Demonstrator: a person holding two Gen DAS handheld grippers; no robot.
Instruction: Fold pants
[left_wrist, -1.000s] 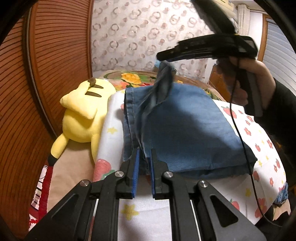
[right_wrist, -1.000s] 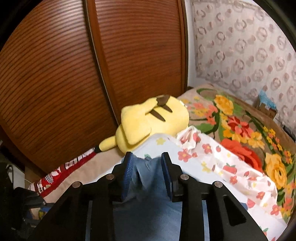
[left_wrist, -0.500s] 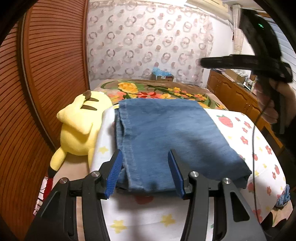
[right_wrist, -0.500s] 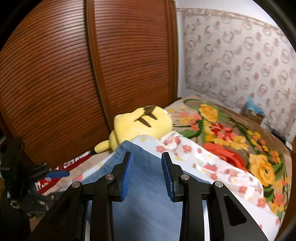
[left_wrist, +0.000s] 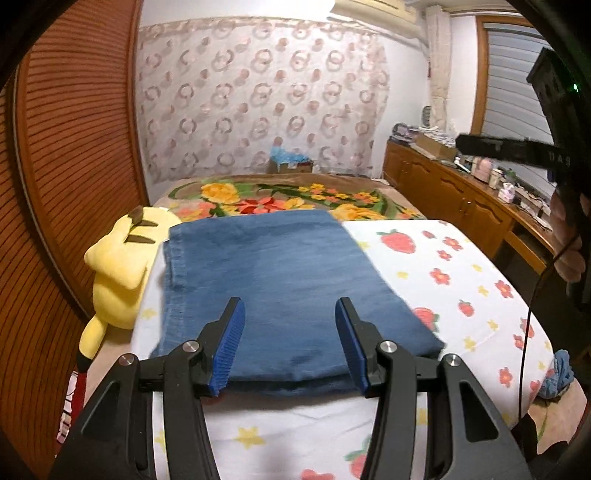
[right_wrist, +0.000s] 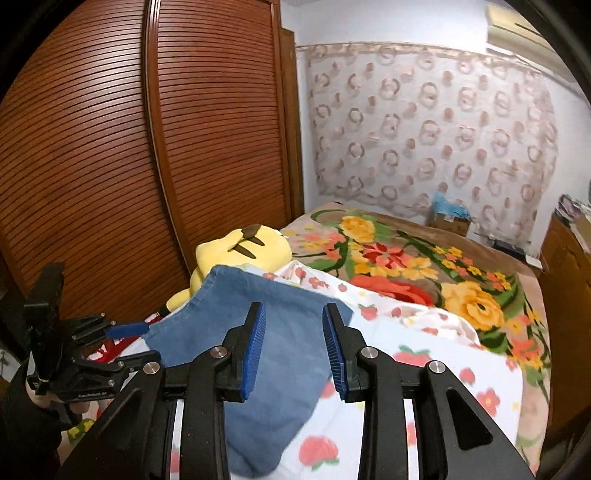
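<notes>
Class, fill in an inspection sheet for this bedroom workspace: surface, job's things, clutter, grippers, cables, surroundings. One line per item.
Surface: white strawberry-print sheet over a floral blanket.
Job's things: blue denim pants, folded into a flat rectangle on the sheet.
Clutter: yellow plush toy beside the pants' left edge.
Grippers: left gripper open, holding nothing; right gripper open, holding nothing.
Cables: thin black cable hanging below the right hand.
Surroundings: brown slatted wardrobe doors, circle-patterned curtain, wooden cabinet.

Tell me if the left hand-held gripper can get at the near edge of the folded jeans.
Probably yes. The left hand-held gripper is open just above the near edge of the folded jeans, and nothing lies between them on the strawberry sheet.
</notes>
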